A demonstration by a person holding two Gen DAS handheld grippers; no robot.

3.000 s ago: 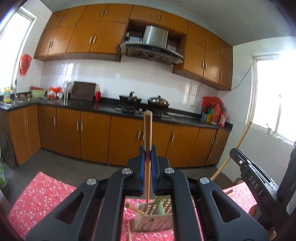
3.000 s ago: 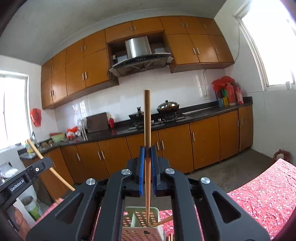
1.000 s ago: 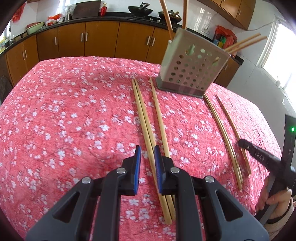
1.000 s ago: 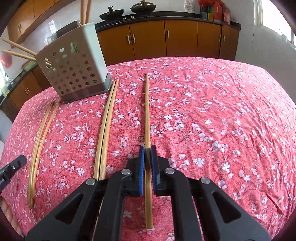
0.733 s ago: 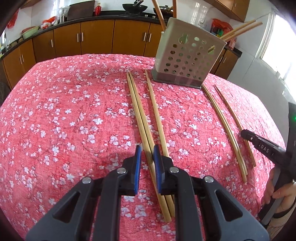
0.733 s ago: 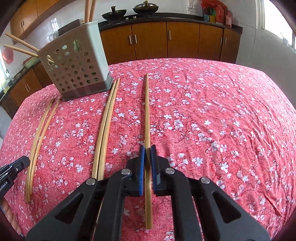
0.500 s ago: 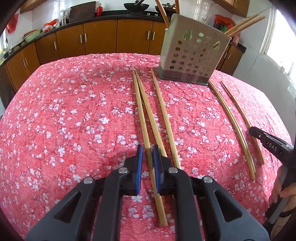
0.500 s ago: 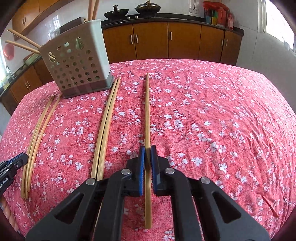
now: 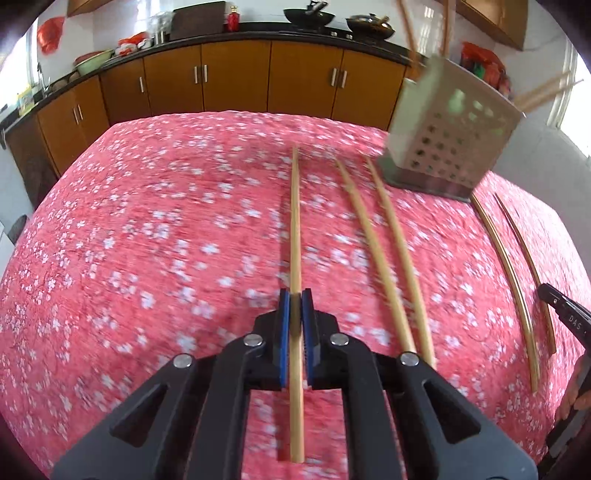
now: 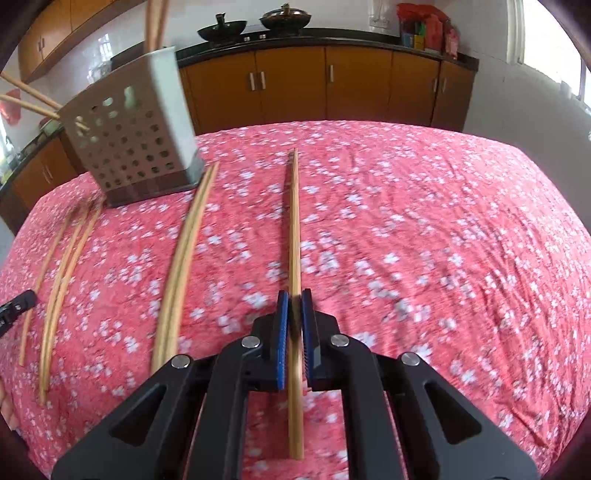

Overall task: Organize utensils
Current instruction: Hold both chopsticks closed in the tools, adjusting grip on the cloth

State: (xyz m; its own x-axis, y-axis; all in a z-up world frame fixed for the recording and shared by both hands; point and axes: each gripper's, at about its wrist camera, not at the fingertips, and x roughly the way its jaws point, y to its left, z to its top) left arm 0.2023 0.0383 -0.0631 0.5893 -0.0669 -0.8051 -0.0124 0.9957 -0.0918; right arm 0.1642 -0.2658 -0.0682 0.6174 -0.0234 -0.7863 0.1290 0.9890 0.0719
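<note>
Two tongs, left (image 9: 295, 297) and right (image 10: 294, 297), one chopstick (image 9: 295, 221) (image 10: 294, 221) each.

Home kitchen: orange wooden cabinets (image 9: 236, 79) under a dark counter (image 10: 317, 37), wok (image 9: 309, 15) and lidded pot (image 10: 284, 16) on the stove.

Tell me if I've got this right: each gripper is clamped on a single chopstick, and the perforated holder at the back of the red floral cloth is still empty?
Not quite. The left gripper and right gripper do each clamp one chopstick, but the perforated holder is not empty: the right wrist view shows chopsticks sticking out of its top and side.
</note>
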